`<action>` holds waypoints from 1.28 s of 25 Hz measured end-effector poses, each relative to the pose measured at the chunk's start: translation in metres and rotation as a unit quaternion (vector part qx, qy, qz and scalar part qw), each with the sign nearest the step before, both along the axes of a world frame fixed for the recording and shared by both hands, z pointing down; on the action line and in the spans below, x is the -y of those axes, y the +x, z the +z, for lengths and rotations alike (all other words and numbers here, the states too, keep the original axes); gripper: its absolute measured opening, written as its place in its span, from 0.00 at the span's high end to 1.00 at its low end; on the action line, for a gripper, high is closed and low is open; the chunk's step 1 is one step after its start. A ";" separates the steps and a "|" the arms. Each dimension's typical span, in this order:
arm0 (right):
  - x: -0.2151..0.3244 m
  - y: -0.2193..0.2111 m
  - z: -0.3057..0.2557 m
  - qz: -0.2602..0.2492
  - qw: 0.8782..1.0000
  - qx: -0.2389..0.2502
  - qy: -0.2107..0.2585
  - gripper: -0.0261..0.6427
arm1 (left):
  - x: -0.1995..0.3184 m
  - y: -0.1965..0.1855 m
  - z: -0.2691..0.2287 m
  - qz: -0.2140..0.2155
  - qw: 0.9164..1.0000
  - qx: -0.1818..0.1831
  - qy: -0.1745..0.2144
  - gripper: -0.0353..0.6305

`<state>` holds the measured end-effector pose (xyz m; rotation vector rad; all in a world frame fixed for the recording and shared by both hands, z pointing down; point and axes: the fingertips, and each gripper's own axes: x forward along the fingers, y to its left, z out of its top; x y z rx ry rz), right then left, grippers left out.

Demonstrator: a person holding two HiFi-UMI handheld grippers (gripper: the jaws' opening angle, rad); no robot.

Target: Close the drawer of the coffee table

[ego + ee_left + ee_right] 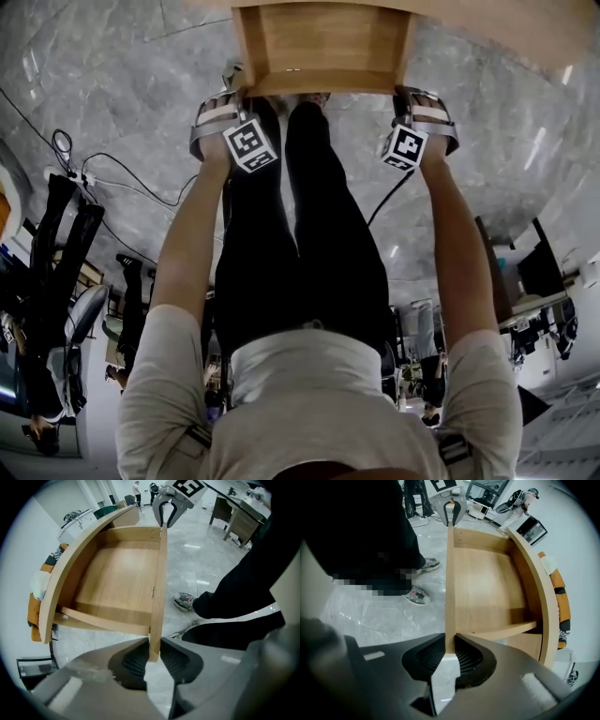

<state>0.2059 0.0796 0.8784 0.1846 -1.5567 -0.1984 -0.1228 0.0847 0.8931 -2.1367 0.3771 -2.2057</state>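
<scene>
Drawer: pulled open, top centre of the head view.
Left gripper: clamped on one end of the drawer front.
Right gripper: clamped on the other end.
Floor: glossy grey marble.
Room: desks upper right, cables at left.

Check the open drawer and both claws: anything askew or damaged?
Nothing stands out. The drawer is pulled out, empty and looks square; left claw and right claw each clamp its front panel at opposite ends. No visible damage.
</scene>
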 end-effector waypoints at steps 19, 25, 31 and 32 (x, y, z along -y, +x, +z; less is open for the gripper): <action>-0.004 -0.004 -0.041 0.010 0.999 0.043 -0.021 0.85 | 0.008 -0.005 -0.040 -0.021 1.000 0.013 -0.013 0.79; -0.007 -0.004 -0.040 0.006 0.998 0.048 -0.026 0.85 | 0.003 -0.007 -0.038 -0.037 0.999 0.021 -0.030 0.79; 0.008 0.000 -0.042 0.014 0.999 0.040 -0.017 0.85 | 0.008 -0.004 -0.037 -0.046 0.998 0.019 -0.039 0.79; 0.010 0.000 -0.042 0.012 0.999 0.041 -0.016 0.85 | 0.010 -0.004 -0.038 -0.045 0.998 0.019 -0.038 0.79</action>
